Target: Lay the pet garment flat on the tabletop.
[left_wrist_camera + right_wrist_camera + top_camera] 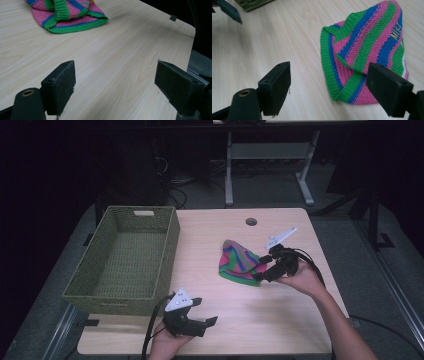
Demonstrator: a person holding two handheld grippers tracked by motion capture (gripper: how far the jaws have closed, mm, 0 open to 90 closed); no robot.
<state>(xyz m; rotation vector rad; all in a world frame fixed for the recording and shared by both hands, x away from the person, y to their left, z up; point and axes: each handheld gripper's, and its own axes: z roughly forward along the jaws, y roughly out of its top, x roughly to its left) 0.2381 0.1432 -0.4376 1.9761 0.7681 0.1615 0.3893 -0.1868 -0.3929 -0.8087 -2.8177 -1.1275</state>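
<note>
A knitted hat (239,262) striped pink, green and blue lies crumpled on the wooden table (215,230), right of centre. My right gripper (259,270) is open at the hat's right edge, jaws low over the table; in the right gripper view the hat (367,50) sits just ahead, between and beyond the jaws. My left gripper (206,312) is open near the table's front edge, empty. In the left gripper view the hat (66,15) lies farther off at the top left.
A green woven basket (127,262) stands empty on the table's left side. A round cable hole (251,222) is near the far edge. Bare wood lies between the two grippers. A desk frame (270,160) stands on the floor behind.
</note>
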